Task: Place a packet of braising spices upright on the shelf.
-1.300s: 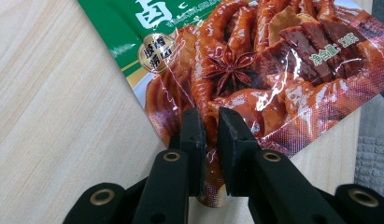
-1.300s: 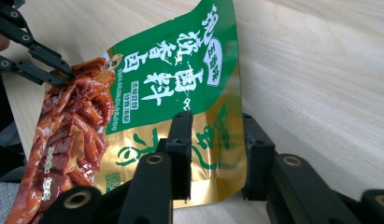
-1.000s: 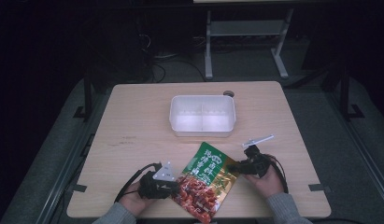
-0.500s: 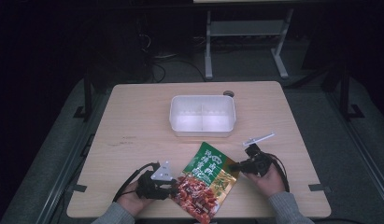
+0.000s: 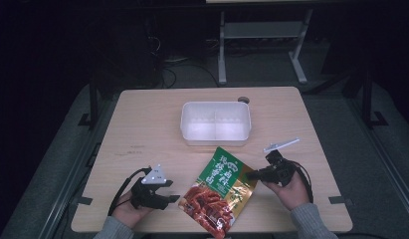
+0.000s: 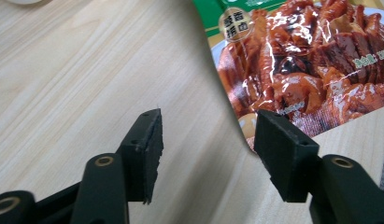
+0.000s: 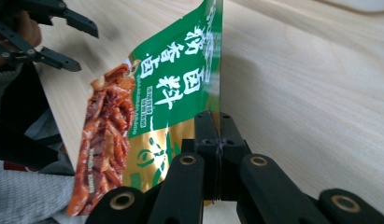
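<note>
right tool: clamped on green-and-red glossy foil snack pouch edge
left tool: jaws just opening, apart, nothing between, beside pouch on desk

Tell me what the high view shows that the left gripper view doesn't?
High view alone: the white tub, the right gripper shut on the pouch's edge, and the whole table. Left gripper view alone: a close look between the left gripper's open jaws, which have just been opening with nothing between them, and the pouch's glossy meat picture. Both share the pouch, the left gripper and the wooden tabletop.
</note>
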A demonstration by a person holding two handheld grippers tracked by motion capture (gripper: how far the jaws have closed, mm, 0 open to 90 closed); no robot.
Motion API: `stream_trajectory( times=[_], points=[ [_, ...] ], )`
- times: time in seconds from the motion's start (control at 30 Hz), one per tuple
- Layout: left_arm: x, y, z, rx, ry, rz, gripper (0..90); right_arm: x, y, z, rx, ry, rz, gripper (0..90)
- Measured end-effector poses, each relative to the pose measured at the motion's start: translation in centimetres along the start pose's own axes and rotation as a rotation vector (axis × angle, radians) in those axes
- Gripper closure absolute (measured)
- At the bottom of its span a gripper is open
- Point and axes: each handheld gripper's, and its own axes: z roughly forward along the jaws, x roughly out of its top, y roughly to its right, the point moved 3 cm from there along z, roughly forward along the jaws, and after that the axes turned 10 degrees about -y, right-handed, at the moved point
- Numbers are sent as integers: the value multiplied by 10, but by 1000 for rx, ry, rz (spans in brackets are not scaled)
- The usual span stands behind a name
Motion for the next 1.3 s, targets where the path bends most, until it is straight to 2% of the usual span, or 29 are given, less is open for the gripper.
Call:
stream_trajectory(
  times=[0.1,0.23,0.33,0.43,0.63,0.77,0.97,1.3],
  points=[
    [-1,-1,1,1,2,-10,391,2,-3,-5,0,7,-9,894],
    [-2,-1,5,-1,-14,-4,365,7,-9,-14,-2,14,-20,895],
    [-3,-2,6,4,-21,-1,364,15,-16,-25,-14,22,-48,895],
    [-4,-4,5,9,-12,-11,348,19,-21,-30,-14,30,-57,895],
    [-3,-6,2,1,25,-40,343,30,-35,-44,-22,42,-99,895],
    [-2,-6,1,10,25,-35,341,34,-44,-52,-18,54,-126,896],
    [-4,-10,5,3,15,-55,341,40,-57,-64,-3,69,-161,896],
    [-5,-12,6,6,14,-56,340,55,-85,-87,-32,78,-245,898]
  ],
)
